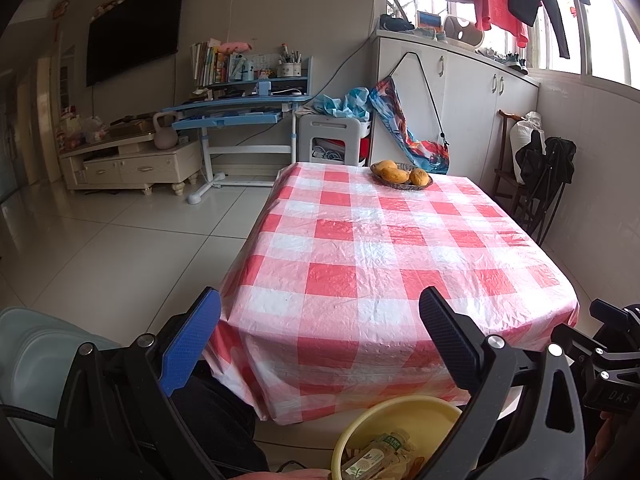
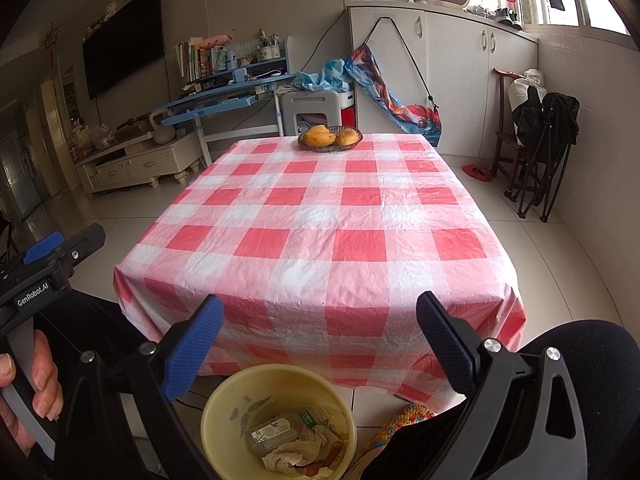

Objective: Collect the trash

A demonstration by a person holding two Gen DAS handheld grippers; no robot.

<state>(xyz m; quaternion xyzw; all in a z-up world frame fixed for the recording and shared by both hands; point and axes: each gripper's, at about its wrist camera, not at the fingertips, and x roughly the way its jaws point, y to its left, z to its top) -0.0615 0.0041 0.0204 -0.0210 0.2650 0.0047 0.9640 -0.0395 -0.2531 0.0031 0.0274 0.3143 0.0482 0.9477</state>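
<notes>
A: Where is the trash?

B: It is down in the yellow bucket (image 2: 278,420) on the floor, just in front of the bench (image 2: 320,216). I can see a plastic bottle (image 2: 276,434) and crumpled paper (image 2: 292,458) in it. The bottle lies on its side, slanting across the bucket.

A: Which way is the bucket from the jaws?

B: Below them and close. The right gripper (image 2: 320,344) hangs almost over it. The left gripper (image 1: 320,340) is a bit to the left of the bucket, so the right one is nearer.

A: Are the jaws holding anything?

B: No. Both pairs are wide apart with nothing in them.

A: Is more trash on the bench?

B: I see none. Only a basket of mangoes (image 2: 330,138) sits at the far edge, well apart from us. I think the job is about done.

A: Is there room to move?

B: Yes. The checked cloth hangs down beside the bucket, and the person's knees are close on each side, so mind those
</notes>
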